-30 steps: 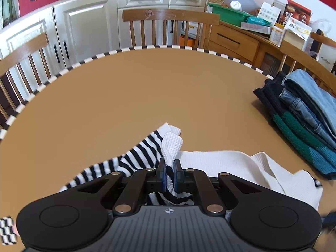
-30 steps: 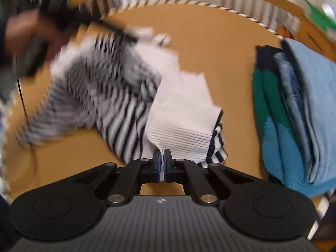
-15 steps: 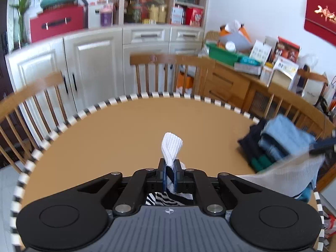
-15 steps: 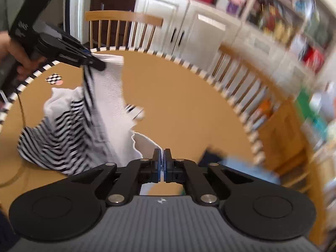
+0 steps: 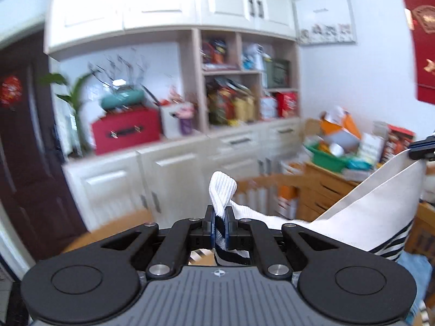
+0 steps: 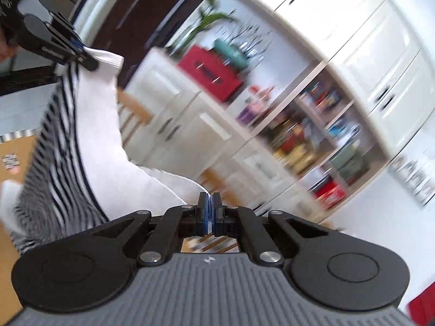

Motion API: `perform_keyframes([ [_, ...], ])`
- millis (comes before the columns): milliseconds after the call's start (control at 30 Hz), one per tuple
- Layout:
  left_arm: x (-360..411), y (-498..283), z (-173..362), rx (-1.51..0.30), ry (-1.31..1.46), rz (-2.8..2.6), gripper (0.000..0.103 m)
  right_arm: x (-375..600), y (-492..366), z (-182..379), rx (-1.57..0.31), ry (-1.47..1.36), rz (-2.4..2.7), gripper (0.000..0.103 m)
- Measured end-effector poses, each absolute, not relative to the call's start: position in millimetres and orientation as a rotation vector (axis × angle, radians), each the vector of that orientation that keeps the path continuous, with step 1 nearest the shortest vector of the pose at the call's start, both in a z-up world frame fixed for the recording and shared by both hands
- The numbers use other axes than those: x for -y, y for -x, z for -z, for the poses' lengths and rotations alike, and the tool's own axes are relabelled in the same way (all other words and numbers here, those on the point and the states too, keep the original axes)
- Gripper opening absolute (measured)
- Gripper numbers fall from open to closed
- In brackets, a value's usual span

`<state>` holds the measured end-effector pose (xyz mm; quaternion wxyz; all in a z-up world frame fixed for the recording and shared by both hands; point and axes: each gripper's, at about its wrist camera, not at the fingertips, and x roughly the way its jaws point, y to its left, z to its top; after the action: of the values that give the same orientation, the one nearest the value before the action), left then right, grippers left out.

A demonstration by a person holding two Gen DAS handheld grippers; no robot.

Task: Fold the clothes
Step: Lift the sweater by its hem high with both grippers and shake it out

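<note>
A black-and-white striped top (image 5: 361, 222) is held up in the air, stretched between two grippers. The left gripper (image 5: 220, 226) is squeezed tight on a white ribbed edge, and the right gripper (image 6: 208, 214) is pinched on another edge. The step looks like spreading it out flat. Next, it should be laid smooth on the table (image 6: 16, 149) (both grips kept tight, so nothing slips).
</note>
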<state>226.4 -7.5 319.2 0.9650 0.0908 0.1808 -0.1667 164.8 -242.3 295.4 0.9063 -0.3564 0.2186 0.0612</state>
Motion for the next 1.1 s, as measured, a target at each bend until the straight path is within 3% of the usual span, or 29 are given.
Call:
perform_keyframes([
  [567, 9, -269, -432, -0.393, -0.211, 0.181, 0.006, 234, -256, -385, -0.494, 0.705, -0.065, 0.002],
  [833, 23, -278, -447, -0.433, -0.265, 0.194, 0.006, 240, -276, -386, -0.760, 0.660, -0.100, 0.002],
  [1100, 32, -293, -441, -0.439, -0.265, 0.210, 0.006, 233, -290, -384, -0.756, 0.682, -0.098, 0.002],
])
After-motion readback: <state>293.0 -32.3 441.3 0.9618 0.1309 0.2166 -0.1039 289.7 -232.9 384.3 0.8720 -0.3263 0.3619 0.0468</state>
